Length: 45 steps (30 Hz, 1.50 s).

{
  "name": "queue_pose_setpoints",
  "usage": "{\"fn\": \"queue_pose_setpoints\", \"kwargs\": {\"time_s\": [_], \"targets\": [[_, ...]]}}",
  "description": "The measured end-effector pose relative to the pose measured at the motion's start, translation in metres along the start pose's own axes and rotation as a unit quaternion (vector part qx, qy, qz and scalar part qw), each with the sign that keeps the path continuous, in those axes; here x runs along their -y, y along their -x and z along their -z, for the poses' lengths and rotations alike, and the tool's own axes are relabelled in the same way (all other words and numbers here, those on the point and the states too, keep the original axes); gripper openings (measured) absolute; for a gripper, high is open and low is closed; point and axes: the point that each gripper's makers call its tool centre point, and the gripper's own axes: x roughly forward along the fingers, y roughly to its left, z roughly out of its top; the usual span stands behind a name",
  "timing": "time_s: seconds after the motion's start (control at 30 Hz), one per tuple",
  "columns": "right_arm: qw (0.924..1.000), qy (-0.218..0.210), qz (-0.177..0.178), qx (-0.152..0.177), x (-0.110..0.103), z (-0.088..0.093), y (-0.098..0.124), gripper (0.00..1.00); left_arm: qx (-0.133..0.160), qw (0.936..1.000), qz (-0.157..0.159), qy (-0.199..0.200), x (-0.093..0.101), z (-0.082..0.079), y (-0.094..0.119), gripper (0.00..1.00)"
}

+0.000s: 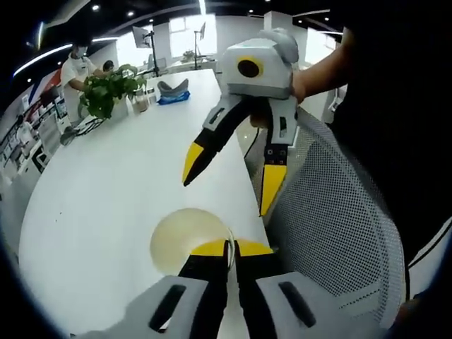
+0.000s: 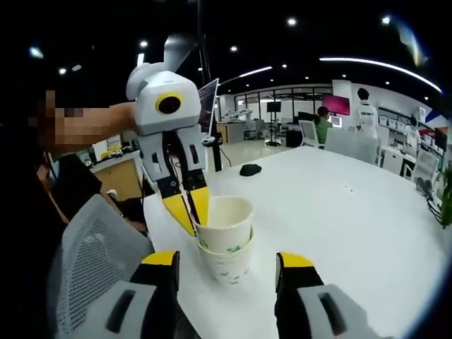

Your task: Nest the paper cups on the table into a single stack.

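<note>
Two jaws of your left gripper (image 2: 192, 205) pinch the rim of the top paper cup (image 2: 224, 220), which sits nested in a lower cup (image 2: 227, 267) on the white table (image 2: 339, 212) near its edge. Same pinch seen from above in the left gripper view, yellow tips closed on the cup rim (image 1: 229, 247). Your right gripper (image 1: 229, 180) hangs above the cups, jaws spread wide, holding nothing. Mesh chair (image 1: 339, 219) sits just beside the table edge. Potted plant (image 1: 106, 90) stands at the far end. People stand in the background.
</note>
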Motion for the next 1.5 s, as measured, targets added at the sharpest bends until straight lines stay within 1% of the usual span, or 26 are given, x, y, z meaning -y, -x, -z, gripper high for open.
{"fn": "queue_pose_setpoints", "kwargs": {"time_s": [0.07, 0.27, 0.7, 0.93, 1.2, 1.37, 1.5], "targets": [[1.0000, 0.000, 0.001, -0.001, -0.001, 0.000, 0.000, 0.54, 0.002, 1.0000, 0.008, 0.004, 0.001, 0.000, -0.002, 0.01], [1.0000, -0.002, 0.003, -0.002, -0.002, 0.002, 0.001, 0.54, -0.001, 0.9998, 0.019, 0.005, 0.002, 0.002, -0.005, 0.01], [1.0000, -0.003, 0.005, -0.005, 0.000, 0.005, 0.002, 0.54, -0.013, 0.9993, 0.036, 0.004, 0.002, 0.010, -0.015, 0.01], [0.9999, -0.005, 0.007, -0.006, 0.001, 0.006, 0.003, 0.54, -0.014, 0.9989, 0.044, 0.008, 0.002, 0.013, -0.019, 0.02], [0.9999, -0.005, 0.008, -0.008, 0.002, 0.008, 0.004, 0.54, -0.010, 0.9988, 0.047, 0.011, 0.001, 0.013, -0.020, 0.02], [0.9999, -0.004, 0.008, -0.010, 0.003, 0.010, 0.004, 0.54, -0.013, 0.9990, 0.041, 0.005, 0.002, 0.013, -0.019, 0.02], [0.9999, -0.003, 0.006, -0.011, 0.002, 0.009, 0.003, 0.54, -0.007, 0.9995, 0.032, 0.005, 0.003, 0.008, -0.013, 0.02]]}}
